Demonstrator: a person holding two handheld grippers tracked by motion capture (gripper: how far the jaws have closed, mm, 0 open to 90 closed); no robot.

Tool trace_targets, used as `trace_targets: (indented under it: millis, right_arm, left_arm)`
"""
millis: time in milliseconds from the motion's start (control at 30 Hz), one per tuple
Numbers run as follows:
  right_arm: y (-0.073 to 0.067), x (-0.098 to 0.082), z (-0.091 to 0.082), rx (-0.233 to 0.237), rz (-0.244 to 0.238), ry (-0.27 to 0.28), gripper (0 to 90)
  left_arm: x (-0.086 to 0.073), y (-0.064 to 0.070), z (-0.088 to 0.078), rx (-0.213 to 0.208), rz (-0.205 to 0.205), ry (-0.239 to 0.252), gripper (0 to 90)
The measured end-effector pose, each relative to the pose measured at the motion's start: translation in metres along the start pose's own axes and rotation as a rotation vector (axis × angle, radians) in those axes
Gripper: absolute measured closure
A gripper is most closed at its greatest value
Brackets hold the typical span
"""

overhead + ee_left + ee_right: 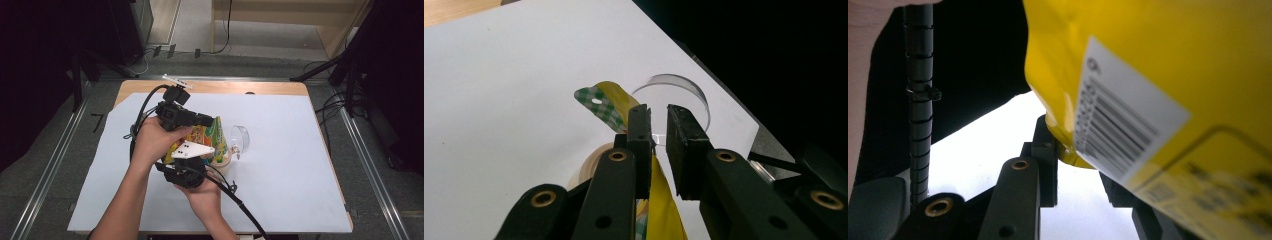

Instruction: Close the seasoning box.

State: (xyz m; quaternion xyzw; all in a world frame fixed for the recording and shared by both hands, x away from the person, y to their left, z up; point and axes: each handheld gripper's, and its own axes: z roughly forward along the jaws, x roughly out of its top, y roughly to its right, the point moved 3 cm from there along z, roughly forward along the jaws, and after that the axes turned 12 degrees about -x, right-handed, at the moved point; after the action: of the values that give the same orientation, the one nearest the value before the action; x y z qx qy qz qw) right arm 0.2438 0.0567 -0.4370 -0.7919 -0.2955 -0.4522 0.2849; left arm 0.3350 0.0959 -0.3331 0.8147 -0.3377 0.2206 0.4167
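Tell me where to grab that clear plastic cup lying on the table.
Take the clear plastic cup by its rim, coming from above on the right, one claw finger inside the mouth. It lies on its side with the opening exposed; the yellow snack bag crowds its left.

Grey floor [260, 55] all round wooden desk [220, 87]; pale wood furniture [280, 12] at 12 o'clock, dark stands [345, 60] at 2, cables [150, 55] at 11.

Both claws, left claw [209, 120] and right claw [199, 161], are showing black bodies with brass-ringed screws. A black cable [240, 202] is trailing toward five o'clock. A grey three-cornered plate [192, 149] is topping the right one.
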Motion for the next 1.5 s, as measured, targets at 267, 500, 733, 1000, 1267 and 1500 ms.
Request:
trace_targets:
  millis: [267, 500, 733, 1000, 1267, 1500]
  right_arm:
    - [-0.0005, 0.0004, -0.0003, 0.002, 0.000, 0.000, 73.0]
    - [-0.0009, 0.0005, -0.0007, 0.000, 0.000, -0.003, 72.9]
    - [-0.0009, 0.0012, -0.0007, 0.005, 0.004, -0.003, 72.6]
    - [-0.0017, 0.0016, -0.0001, 0.005, 0.008, 0.003, 72.0]
    - [-0.0019, 0.0014, 0.0001, 0.002, 0.006, 0.002, 71.7]
    - [-0.0034, 0.0017, -0.0014, 0.002, 0.000, 0.003, 71.6]
  left_arm:
    - [0.0001, 0.0007, -0.0005, 0.000, 0.005, -0.001, 81.1]
    - [0.0002, 0.0000, -0.0005, 0.000, 0.002, -0.002, 81.2]
    - [0.0006, 0.0014, -0.0012, 0.005, 0.012, 0.006, 80.7]
    - [0.0006, 0.0009, -0.0015, 0.005, 0.011, 0.005, 80.8]
    - [0.0005, 0.0017, -0.0018, 0.005, 0.013, 0.008, 80.8]
    - [0.0006, 0.0025, -0.0019, 0.008, 0.006, 0.005, 81.0]
